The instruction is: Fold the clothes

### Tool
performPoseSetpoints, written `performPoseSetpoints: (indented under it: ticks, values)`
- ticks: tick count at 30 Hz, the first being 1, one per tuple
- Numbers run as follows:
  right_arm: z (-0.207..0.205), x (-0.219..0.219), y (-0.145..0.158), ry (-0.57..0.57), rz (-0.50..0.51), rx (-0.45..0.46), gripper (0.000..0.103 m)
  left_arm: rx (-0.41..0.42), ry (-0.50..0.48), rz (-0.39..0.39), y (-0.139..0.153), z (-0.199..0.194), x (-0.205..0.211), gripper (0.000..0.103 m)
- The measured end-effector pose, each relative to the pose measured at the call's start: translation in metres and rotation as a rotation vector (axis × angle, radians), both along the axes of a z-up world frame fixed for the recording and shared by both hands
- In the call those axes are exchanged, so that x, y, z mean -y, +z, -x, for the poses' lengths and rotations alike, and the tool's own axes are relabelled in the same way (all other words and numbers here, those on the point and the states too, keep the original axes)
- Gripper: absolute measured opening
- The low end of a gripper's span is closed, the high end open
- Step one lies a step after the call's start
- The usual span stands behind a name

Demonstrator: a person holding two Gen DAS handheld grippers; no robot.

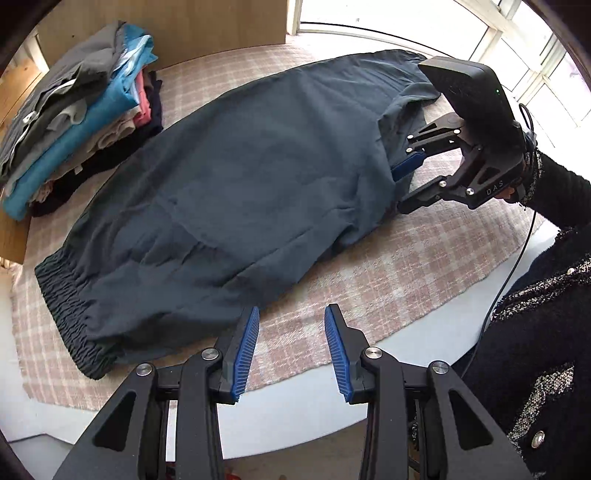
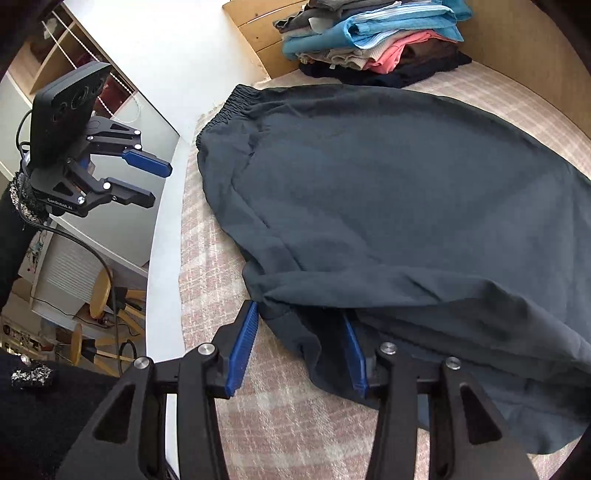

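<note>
Dark slate trousers point(image 1: 258, 166) point(image 2: 388, 192) lie flat on a pink plaid cloth point(image 1: 369, 288), folded lengthwise. Their elastic waistband point(image 1: 66, 310) point(image 2: 229, 107) is at the end nearest my left gripper. My left gripper point(image 1: 291, 310) point(image 2: 159, 184) is open just off the near hem with nothing between its blue pads. My right gripper point(image 2: 300, 312) point(image 1: 399, 190) sits at the trousers' other end with its jaws apart. A loose fold of the fabric lies between them. The fabric touches the right pad and stays clear of the left one.
A stack of folded clothes point(image 1: 74, 122) point(image 2: 376, 40) stands at the back of the cloth against a wooden panel point(image 1: 166, 29). The white table point(image 1: 295, 413) point(image 2: 162, 258) shows along the near edge. A person's dark sleeve point(image 1: 554, 206) and a cable point(image 1: 517, 266) hang at the right.
</note>
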State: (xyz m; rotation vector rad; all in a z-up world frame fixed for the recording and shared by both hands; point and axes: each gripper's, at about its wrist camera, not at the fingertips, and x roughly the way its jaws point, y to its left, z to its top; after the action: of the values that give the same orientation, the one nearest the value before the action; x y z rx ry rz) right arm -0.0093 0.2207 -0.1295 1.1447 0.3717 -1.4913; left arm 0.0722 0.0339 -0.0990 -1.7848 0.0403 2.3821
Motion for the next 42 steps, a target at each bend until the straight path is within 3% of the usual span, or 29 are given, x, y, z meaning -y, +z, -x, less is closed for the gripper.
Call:
performPoseSetpoints:
  ticks: [3, 7, 9, 12, 15, 18, 21, 23, 28, 30, 33, 36, 37, 39, 40, 41, 42]
  values:
    - [-0.012, 0.004, -0.012, 0.000, -0.006, 0.155, 0.034, -0.028, 0.117, -0.001, -0.002, -0.015, 0.043, 0.035]
    - [-0.039, -0.009, -0.007, 0.033, -0.110, 0.177, 0.037, -0.061, 0.181, 0.030, -0.006, -0.017, 0.079, 0.035]
    - [-0.038, -0.024, 0.003, -0.005, -0.127, 0.198, 0.037, -0.099, 0.178, 0.026, -0.006, -0.010, 0.089, 0.035]
    - [-0.027, -0.042, 0.029, -0.076, -0.058, 0.215, 0.037, -0.180, 0.176, -0.030, -0.007, 0.008, 0.103, 0.038]
    - [-0.007, -0.043, 0.043, -0.198, 0.014, 0.175, 0.039, -0.190, 0.168, -0.033, -0.022, 0.030, 0.119, 0.041]
    - [0.018, -0.029, 0.028, -0.335, -0.006, 0.146, 0.040, -0.139, 0.186, 0.021, -0.046, 0.044, 0.144, 0.041]
    - [0.035, -0.017, -0.006, -0.423, -0.089, 0.150, 0.040, -0.142, 0.206, -0.024, -0.057, 0.044, 0.171, 0.036]
    - [0.039, -0.017, -0.016, -0.458, -0.089, 0.136, 0.040, -0.155, 0.225, -0.076, -0.050, 0.045, 0.181, 0.034]
    - [0.049, -0.019, -0.019, -0.493, -0.113, 0.124, 0.040, -0.239, 0.173, -0.101, -0.033, 0.063, 0.178, 0.042]
    - [0.045, -0.018, -0.016, -0.498, -0.127, 0.111, 0.040, -0.228, 0.151, -0.067, -0.043, 0.080, 0.179, 0.043]
    - [0.038, -0.012, -0.016, -0.492, -0.158, 0.068, 0.041, -0.204, 0.144, 0.025, -0.065, 0.103, 0.190, 0.033]
    - [0.032, -0.005, -0.016, -0.471, -0.205, 0.021, 0.043, -0.226, 0.167, -0.046, -0.050, 0.098, 0.202, 0.029]
    - [0.032, -0.003, -0.014, -0.467, -0.217, 0.013, 0.043, -0.233, 0.171, -0.073, -0.042, 0.094, 0.204, 0.031]
    - [0.032, -0.002, -0.015, -0.468, -0.226, 0.007, 0.044, -0.268, 0.171, -0.031, -0.024, 0.080, 0.207, 0.041]
    - [0.032, -0.001, -0.015, -0.468, -0.227, 0.010, 0.046, -0.284, 0.178, 0.003, -0.017, 0.073, 0.210, 0.061]
    - [0.033, 0.000, -0.014, -0.469, -0.226, 0.014, 0.047, -0.301, 0.185, 0.038, -0.010, 0.066, 0.213, 0.072]
    - [0.033, 0.001, -0.014, -0.467, -0.230, 0.013, 0.050, -0.307, 0.185, 0.042, -0.007, 0.063, 0.218, 0.073]
